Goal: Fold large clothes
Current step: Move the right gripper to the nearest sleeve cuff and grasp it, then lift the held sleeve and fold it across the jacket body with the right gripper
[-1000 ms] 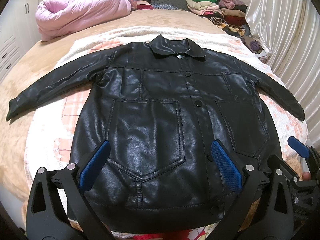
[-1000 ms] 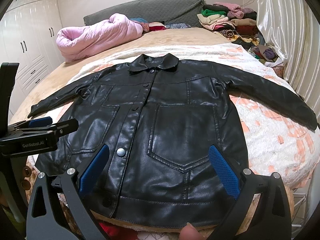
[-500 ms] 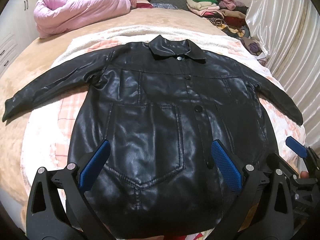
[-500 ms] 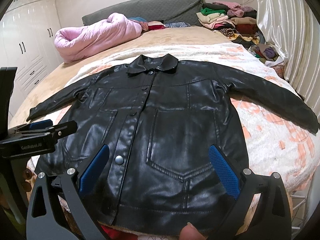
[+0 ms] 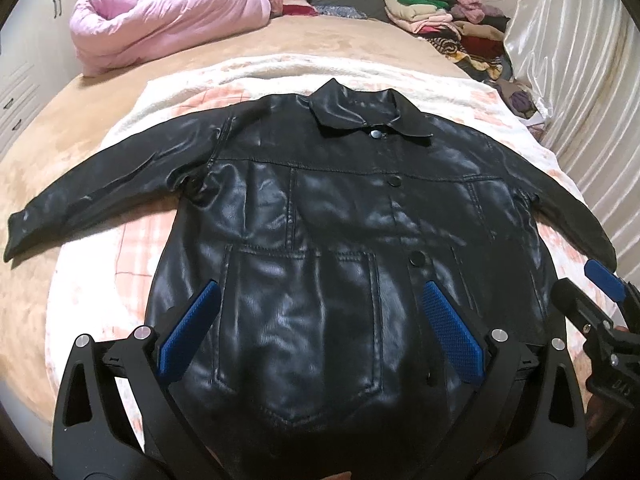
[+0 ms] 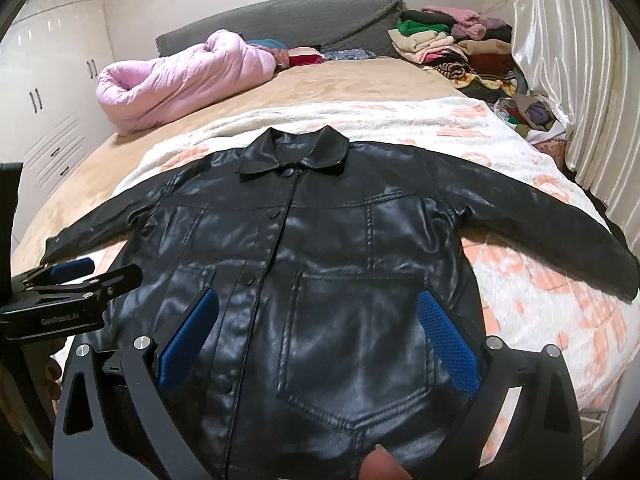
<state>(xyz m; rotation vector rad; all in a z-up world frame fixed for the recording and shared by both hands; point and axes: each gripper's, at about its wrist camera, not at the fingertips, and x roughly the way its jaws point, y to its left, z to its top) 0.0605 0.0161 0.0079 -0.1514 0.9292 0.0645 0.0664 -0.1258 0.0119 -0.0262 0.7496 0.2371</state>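
A black leather jacket [image 5: 340,220] lies flat, front up and buttoned, on a white and peach blanket [image 5: 132,248], both sleeves spread out to the sides. It also shows in the right wrist view [image 6: 332,264]. My left gripper [image 5: 320,328] is open and empty over the jacket's lower left pocket. My right gripper [image 6: 316,336] is open and empty over the lower right pocket. The jacket's hem is hidden below both grippers. The right gripper shows at the right edge of the left wrist view [image 5: 600,304], the left gripper at the left edge of the right wrist view [image 6: 68,284].
The blanket lies on a tan bed [image 5: 60,128]. A pink quilt [image 5: 168,28] is bundled at the far left. A pile of folded clothes [image 5: 448,20] sits at the far right by a grey headboard [image 6: 288,20]. A white curtain [image 5: 580,80] hangs on the right, white cupboards [image 6: 48,80] on the left.
Both grippers have moved forward over the jacket, so the hem has slipped out of sight below them. Both stay open. The jacket has not moved.
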